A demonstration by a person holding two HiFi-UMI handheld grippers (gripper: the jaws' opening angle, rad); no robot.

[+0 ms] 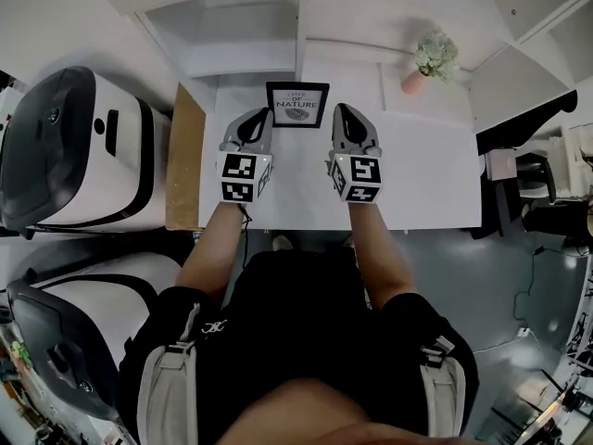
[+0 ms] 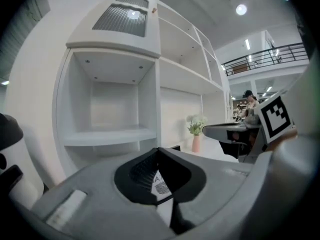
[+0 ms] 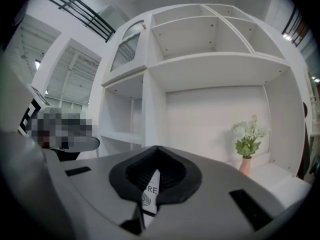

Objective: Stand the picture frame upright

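The white shelving unit (image 1: 241, 26) is closing off the far side of the table (image 1: 426, 184), with its open bays facing the person. The table's bare top is leaving free room to the right and toward the near edge. On the left, two large white-and-black machines (image 1: 83, 146) are crowding that side, and a wooden panel (image 1: 185, 160) is lying along the table's left edge. Past the right edge, dark furniture (image 1: 519, 123) is standing on the grey floor.

Both tongs are hanging over the middle of the table and pointing at the shelves. The left gripper (image 1: 260, 119) is sitting just beside the left edge of the picture frame (image 1: 297, 105), and the right gripper (image 1: 341, 114) is sitting just beside its right edge, so the frame is lying between the two tips.

In each gripper view the jaws are meeting tip to tip – fully closed. A narrow strip of the frame's printed sheet is showing through the hollow behind the tips, and I cannot tell whether either pair is nipping it.

The frame is near the table's far edge with its printed face turned toward the head camera. I cannot tell whether it is standing or tilting back. A pink vase of pale flowers (image 1: 428, 63) is standing well apart, at the far right – clear of both tongs.
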